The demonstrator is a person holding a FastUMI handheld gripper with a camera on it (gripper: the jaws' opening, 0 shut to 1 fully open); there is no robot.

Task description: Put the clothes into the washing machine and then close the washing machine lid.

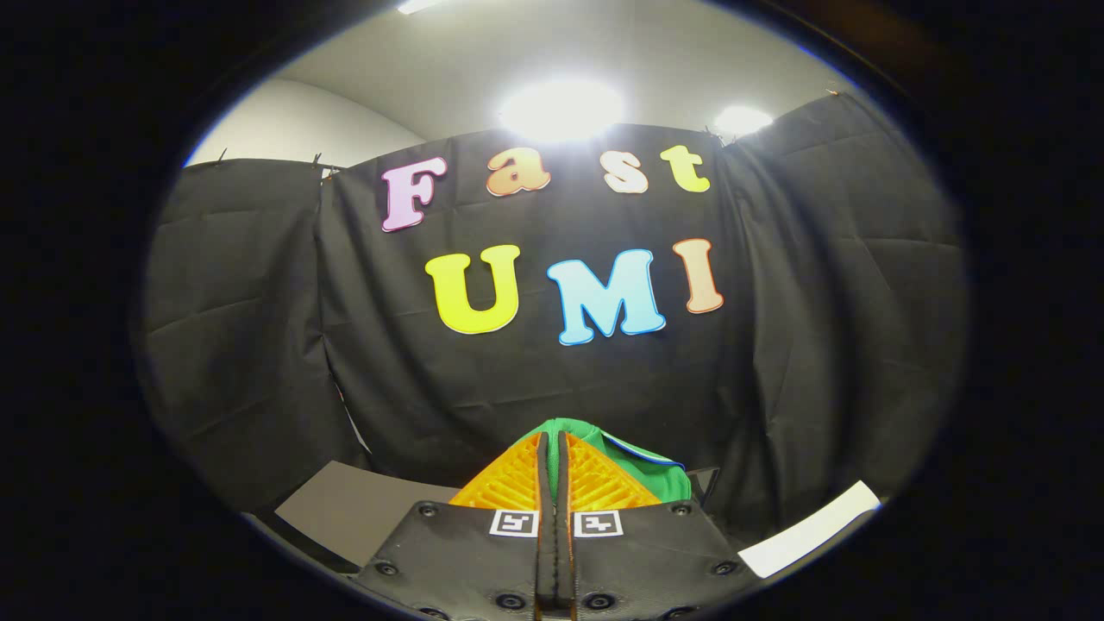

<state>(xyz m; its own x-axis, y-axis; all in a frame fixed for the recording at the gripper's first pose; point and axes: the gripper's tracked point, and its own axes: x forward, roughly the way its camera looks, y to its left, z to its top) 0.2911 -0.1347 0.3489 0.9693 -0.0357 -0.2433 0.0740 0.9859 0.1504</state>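
Holding a green fabric garment with a thin blue trim line up in the air is about where we're at right now. Our claw has its two fingers squeezed nearly together with only a thin dark seam between them, and the cloth bunches out right past the tips, spilling toward 1 to 2 o'clock of them. So we'd call it clamped on the garment, though the actual pinch point is hidden behind the fingers.

Progress-wise, we'd guess the pickup part is done and the carry is underway. Nothing we can see counts as the washing machine itself, so the drop-in and the lid closing both look like they're left to do. Can't tell if more clothes are waiting somewhere either.

Around us: the black cloth booth wall hangs straight ahead beyond the garment, with the bright round ceiling lights glaring at 12 o'clock. Down at about 8 o'clock of the fingers there's a flat grey panel, and at about 4 o'clock a flat white strip. Either one could be part of the machine or the surface, but honestly we can't say which.

Nothing stands between the claw and the wall. The main worry, as we see it, is the loose cloth dangling and snagging on an edge on the way down.
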